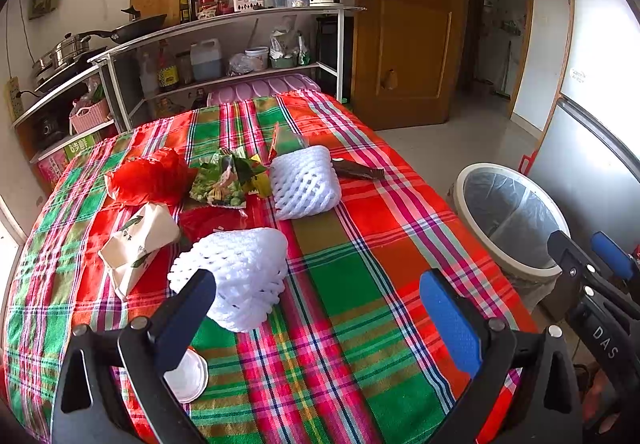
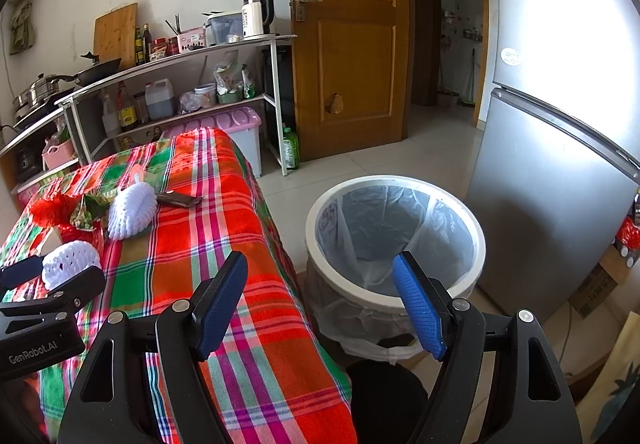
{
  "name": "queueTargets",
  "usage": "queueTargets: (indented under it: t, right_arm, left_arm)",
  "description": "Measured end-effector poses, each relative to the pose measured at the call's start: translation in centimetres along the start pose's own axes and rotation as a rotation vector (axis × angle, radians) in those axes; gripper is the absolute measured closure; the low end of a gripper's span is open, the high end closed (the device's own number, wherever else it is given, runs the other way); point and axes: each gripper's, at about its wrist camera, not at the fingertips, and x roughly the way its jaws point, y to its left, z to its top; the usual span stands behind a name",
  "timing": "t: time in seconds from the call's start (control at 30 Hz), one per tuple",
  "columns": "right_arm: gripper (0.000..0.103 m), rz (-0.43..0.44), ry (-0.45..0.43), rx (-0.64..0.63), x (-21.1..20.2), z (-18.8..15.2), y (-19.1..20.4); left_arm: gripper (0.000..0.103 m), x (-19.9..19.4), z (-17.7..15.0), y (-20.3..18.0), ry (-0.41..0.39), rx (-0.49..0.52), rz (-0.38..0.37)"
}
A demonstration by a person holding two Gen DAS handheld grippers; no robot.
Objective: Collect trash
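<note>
Left wrist view only: white round lid (image 1: 188, 376) under the left finger, crumpled tissue pack (image 1: 136, 244), red plastic bag (image 1: 150, 178), green snack wrapper (image 1: 224, 182) and red wrapper (image 1: 214, 218), all clustered on the left half of the plaid tablecloth (image 1: 360, 284). Right wrist view only: full bin interior, fridge (image 2: 560, 164) just beside it, cardboard box (image 2: 596, 284) on the floor.

Left gripper (image 1: 318, 304) spread wide, nothing between the fingers, hovering over the table; near foam net (image 1: 240, 272), a soft white mesh sleeve, sits just ahead of its left finger. Second foam net (image 1: 306, 184) farther back, dark flat wrapper (image 1: 358, 169) beside it.

Right half of the cloth is bare up to the table edge. Tiled floor open towards the wooden door (image 2: 348, 44).

Right gripper (image 2: 320, 304) also spread wide, empty, between the table edge and the trash bin (image 2: 394, 232): round, white rim, translucent liner, nothing visible inside.
</note>
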Motion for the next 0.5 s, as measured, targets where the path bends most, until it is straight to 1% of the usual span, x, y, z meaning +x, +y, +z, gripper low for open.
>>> queueTargets:
  t: [0.5]
  right_arm:
    - [0.028, 0.001, 0.002, -0.002, 0.13, -0.01, 0.14]
  left_arm:
    - [0.000, 0.23, 0.01, 0.24, 0.004, -0.002, -0.004]
